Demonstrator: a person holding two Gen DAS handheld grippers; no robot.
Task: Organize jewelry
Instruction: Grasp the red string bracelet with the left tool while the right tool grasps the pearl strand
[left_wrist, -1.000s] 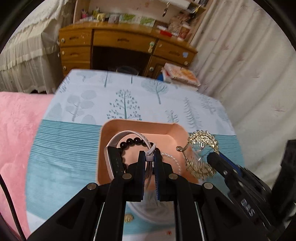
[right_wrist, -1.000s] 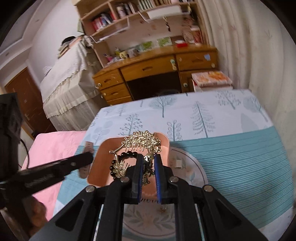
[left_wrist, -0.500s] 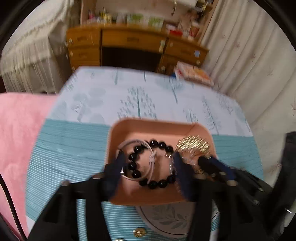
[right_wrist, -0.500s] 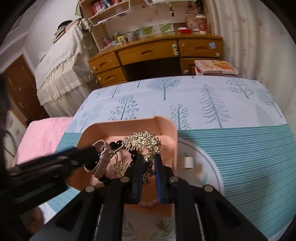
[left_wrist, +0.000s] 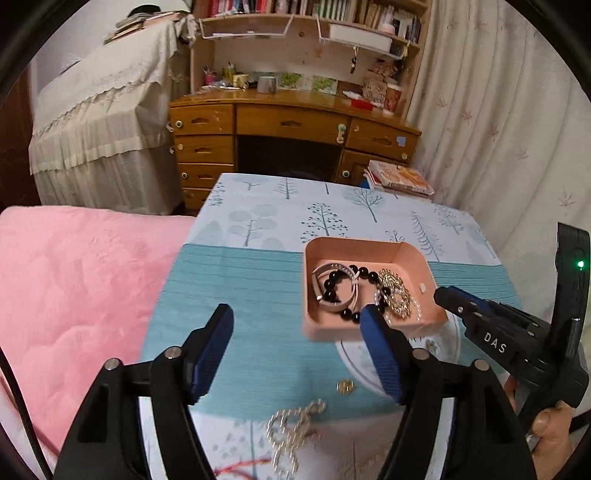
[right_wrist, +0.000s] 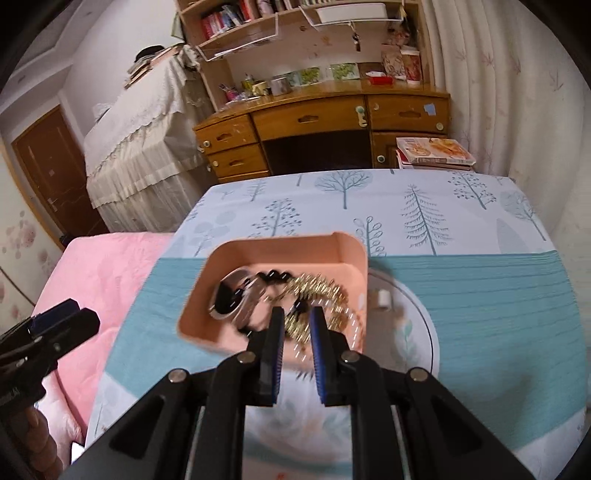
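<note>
Two fingers, left (left_wrist: 297, 325): I am just opening them wide, gripping nothing.
Right fingers (right_wrist: 297, 325): I am keeping them nearly closed over the pink tray (right_wrist: 280, 247), grip unclear.

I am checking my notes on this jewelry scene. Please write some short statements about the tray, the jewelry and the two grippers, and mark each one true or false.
1. The pink tray holds a black bead bracelet. True.
2. The left gripper is shut on the bracelet. False: its jaws stand wide apart, have just been opening, and have nothing between them.
3. A gold chain lies on the tablecloth, outside the tray. True.
4. The tray is empty. False: it also holds a pale watch and a gold ornament.
5. The right gripper has its jaws nearly closed. True.
</note>
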